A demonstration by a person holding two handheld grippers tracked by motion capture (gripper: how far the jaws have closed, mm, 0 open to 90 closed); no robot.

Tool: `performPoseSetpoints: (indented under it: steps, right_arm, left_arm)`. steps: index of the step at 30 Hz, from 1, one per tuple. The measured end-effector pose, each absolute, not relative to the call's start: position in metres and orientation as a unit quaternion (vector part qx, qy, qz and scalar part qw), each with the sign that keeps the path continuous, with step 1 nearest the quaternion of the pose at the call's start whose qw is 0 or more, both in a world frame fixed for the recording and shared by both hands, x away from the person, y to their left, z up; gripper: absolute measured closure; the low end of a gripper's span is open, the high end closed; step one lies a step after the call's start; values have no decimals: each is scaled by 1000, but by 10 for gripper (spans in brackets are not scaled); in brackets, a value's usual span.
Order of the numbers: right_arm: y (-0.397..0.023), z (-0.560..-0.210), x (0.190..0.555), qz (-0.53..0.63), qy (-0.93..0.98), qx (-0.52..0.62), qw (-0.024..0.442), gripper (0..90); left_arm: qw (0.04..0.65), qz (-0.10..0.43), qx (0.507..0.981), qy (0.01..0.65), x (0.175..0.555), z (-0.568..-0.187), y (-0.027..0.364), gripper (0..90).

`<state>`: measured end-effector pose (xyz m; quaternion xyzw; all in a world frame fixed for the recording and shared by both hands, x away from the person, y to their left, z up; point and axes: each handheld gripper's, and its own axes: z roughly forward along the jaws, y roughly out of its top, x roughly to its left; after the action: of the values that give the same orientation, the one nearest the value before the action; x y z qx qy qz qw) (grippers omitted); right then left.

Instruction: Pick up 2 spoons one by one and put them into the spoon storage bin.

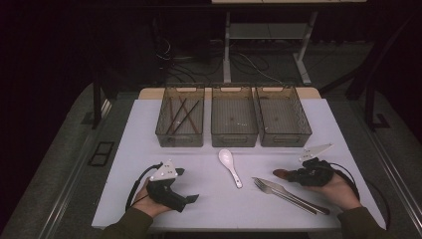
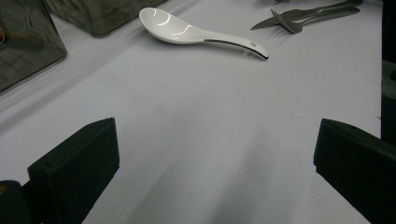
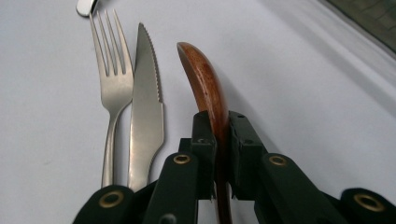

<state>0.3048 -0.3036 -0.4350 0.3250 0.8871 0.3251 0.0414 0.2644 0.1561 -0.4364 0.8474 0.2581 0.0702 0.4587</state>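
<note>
Pinching the curved reddish-brown wooden utensil (image 3: 205, 79) edge-on just above the white tabletop (image 3: 289, 70), our right hand-held gripper (image 3: 219, 122) could let it twist loose onto the steel knife (image 3: 145, 107) while lifting.

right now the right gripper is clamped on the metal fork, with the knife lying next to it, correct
Not quite. The right gripper is clamped on a brown wooden utensil, not the fork. The fork lies free on the table beside the knife, to the left of the wooden piece, as the right gripper view shows.
</note>
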Motion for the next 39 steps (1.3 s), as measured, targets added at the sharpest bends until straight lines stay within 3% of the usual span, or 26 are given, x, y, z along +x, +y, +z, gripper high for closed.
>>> performPoseSetpoints:
  steps: [39]
  right_arm:
    - [-297,-405,319,401,832,378,67,823]
  left_arm:
    - [470,69,841,258,265,-438,158,0]
